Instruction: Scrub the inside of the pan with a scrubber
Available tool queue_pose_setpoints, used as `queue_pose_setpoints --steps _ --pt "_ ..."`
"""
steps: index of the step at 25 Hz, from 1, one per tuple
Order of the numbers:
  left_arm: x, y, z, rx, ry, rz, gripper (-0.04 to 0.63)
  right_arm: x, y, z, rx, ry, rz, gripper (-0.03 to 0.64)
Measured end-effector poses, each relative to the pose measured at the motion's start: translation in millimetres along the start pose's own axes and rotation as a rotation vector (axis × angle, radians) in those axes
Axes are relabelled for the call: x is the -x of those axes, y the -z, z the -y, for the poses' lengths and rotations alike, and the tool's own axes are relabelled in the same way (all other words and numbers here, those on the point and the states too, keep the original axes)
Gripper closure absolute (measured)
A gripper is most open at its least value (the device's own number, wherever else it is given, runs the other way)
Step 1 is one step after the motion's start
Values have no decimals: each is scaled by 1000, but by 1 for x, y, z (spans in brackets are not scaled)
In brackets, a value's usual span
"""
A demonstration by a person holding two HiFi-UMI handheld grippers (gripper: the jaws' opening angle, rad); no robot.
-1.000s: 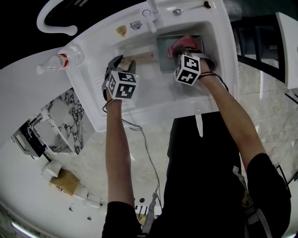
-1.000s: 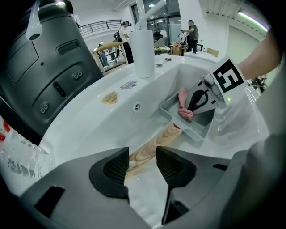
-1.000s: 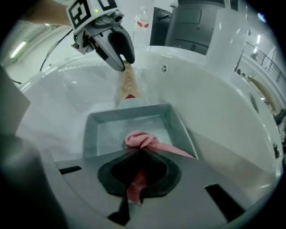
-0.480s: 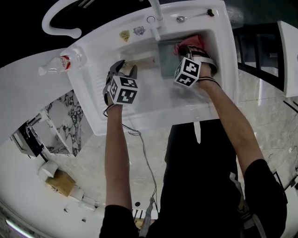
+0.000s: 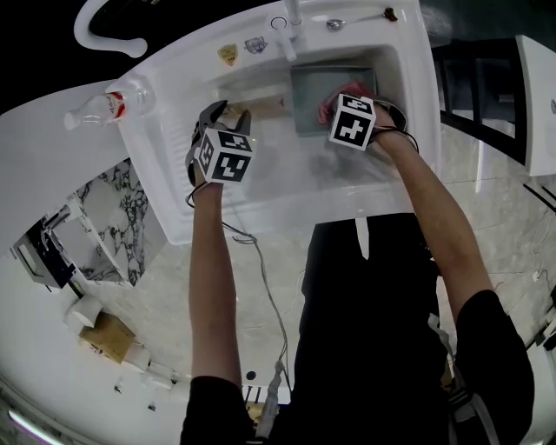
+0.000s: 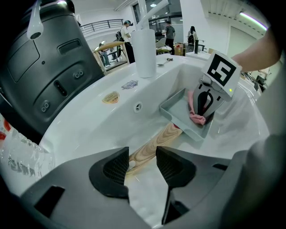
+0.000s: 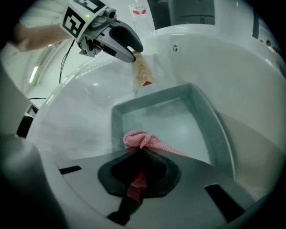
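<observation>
A grey square pan [image 5: 308,102] lies in the white sink [image 5: 261,187], and its wooden handle [image 5: 265,107] points left. My left gripper [image 5: 228,111] is shut on the end of that handle [image 6: 154,143]. My right gripper [image 7: 139,156] is shut on a pink mesh scrubber [image 7: 143,139]. It presses the scrubber onto the pan's floor [image 7: 178,120] near the front wall. From the left gripper view, the right gripper [image 6: 204,105] stands in the pan [image 6: 178,114] with the scrubber [image 6: 194,112] under it. In the right gripper view, the left gripper [image 7: 132,54] sits at the handle's far end [image 7: 144,71].
A white faucet [image 5: 291,26] rises at the sink's back rim, with a spoon [image 5: 356,17] lying beside it. A plastic bottle [image 5: 109,106] lies on the counter left of the sink. Two stickers [image 5: 239,49] sit on the back rim.
My right gripper has shifted the scrubber a little back and forth inside the pan. The left gripper has stayed on the handle.
</observation>
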State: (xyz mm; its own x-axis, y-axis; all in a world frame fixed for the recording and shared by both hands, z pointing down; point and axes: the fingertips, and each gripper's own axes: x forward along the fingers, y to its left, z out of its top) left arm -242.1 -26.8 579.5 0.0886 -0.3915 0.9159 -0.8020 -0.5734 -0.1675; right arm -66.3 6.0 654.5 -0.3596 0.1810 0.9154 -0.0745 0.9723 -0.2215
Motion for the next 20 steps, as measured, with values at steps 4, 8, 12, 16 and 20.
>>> queue_pose_setpoints --steps 4,8,12,16,20 --pt "1 3 1 -2 0 -7 396 -3 7 -17 -33 -111 -33 592" --pt "0 2 1 -5 -1 -5 396 -1 22 -13 -42 -89 -116 592" --pt "1 1 0 -2 -5 -1 397 4 28 8 -20 72 -167 592" --pt "1 1 0 -1 -7 1 397 11 25 41 64 312 -181 592" --pt "0 1 0 1 -10 1 397 17 22 70 154 507 -198 592"
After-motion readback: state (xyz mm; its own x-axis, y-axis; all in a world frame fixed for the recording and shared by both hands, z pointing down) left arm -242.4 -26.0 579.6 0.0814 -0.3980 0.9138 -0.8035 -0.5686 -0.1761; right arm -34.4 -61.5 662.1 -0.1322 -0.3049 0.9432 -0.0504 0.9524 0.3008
